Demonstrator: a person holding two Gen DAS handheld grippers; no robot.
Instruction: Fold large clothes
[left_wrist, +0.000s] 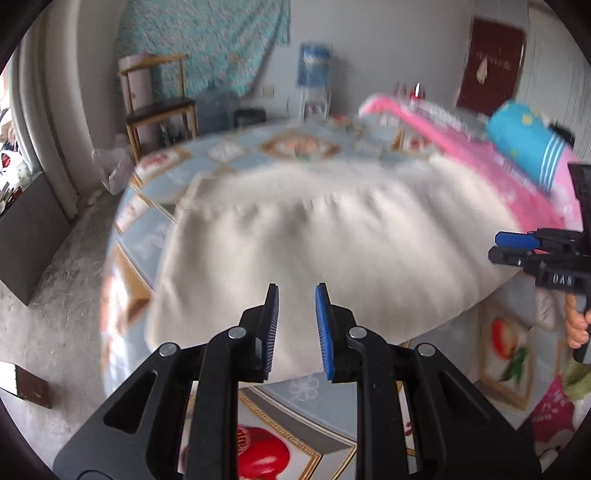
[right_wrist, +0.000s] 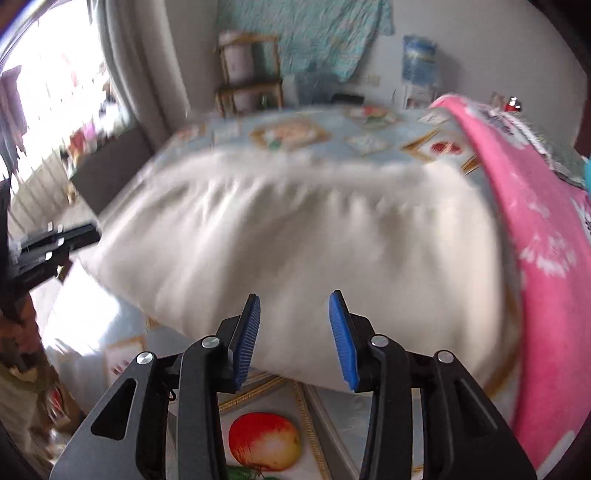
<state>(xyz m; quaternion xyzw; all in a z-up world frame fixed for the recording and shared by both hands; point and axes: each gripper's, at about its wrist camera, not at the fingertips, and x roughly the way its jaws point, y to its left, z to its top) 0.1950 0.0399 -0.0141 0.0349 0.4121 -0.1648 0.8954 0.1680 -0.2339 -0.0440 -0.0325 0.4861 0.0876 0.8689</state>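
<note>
We see the cream garment (left_wrist: 325, 236) spread across the middle of the bench (left_wrist: 295, 391), long axis left-to-right, its near hem just beyond both our left tool (left_wrist: 296, 295) and right tool (right_wrist: 294, 302), each parted and empty.

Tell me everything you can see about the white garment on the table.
The white garment is a large cream-coloured cloth, soft and thick-looking, lying spread flat over the fruit-patterned tablecloth. A band of small gathers crosses its far half. Its right edge meets a pink cloth. Nothing grips it; both views are blurred.
</note>
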